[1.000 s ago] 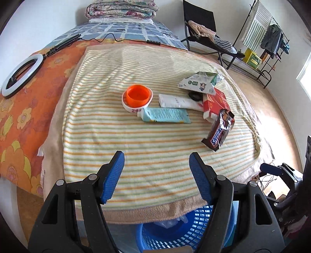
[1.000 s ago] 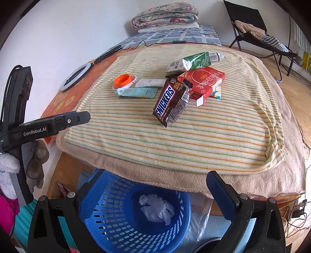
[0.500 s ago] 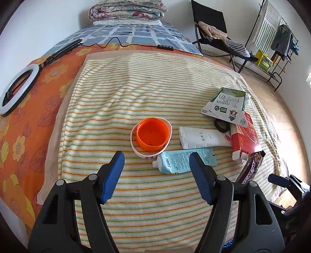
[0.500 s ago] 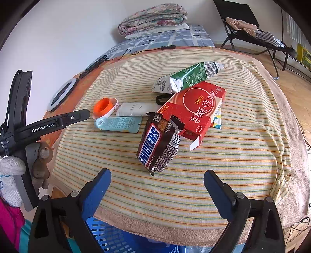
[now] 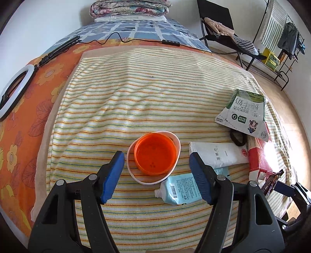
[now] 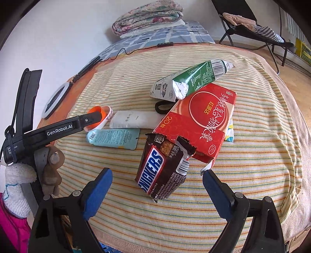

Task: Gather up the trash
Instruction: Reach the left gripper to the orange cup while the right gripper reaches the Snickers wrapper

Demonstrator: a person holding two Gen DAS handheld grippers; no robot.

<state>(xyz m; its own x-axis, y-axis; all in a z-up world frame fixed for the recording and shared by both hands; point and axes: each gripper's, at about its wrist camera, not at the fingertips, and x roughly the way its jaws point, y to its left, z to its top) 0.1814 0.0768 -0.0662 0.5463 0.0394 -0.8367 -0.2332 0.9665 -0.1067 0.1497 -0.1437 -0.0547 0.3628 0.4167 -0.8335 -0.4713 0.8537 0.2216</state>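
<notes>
Orange cup (image 5: 155, 153), nested in a white ring-shaped holder (image 5: 176, 144): lies on the striped towel (image 5: 145, 93) that covers the bed, framed between the open, empty jaws of the left gripper (image 5: 156, 176). A second ago it sat well ahead of those jaws near mid-towel, and the blue basket showed below the towel's edge; that basket is now out of the left view.

Snickers wrapper (image 6: 163, 171): torn open at the top, lying just ahead of the right gripper (image 6: 157, 190), whose jaws are wide apart, narrowing slightly, touching nothing. A second ago the wrapper was far up the frame and the blue basket filled the foreground; now only a sliver of basket (image 6: 108, 250) shows at the bottom edge.

Adjacent items, outward:
- Light-blue tube (image 6: 114, 137), flat, just beside the cup's holder.
- White wet-wipe pack (image 6: 136, 118), behind the tube.
- Red carton (image 6: 202, 124), its near corner overlapping the wrapper's top.
- Green-and-white milk carton (image 6: 192, 81), crushed, resting on the red carton's far end.
- Black hair tie (image 6: 162, 107), partly under both cartons.

Surroundings: ring light (image 5: 13, 93) on the orange floral sheet (image 5: 27, 116); folded quilt (image 6: 147, 17) at the bed's head; folding chair (image 5: 219, 25).
</notes>
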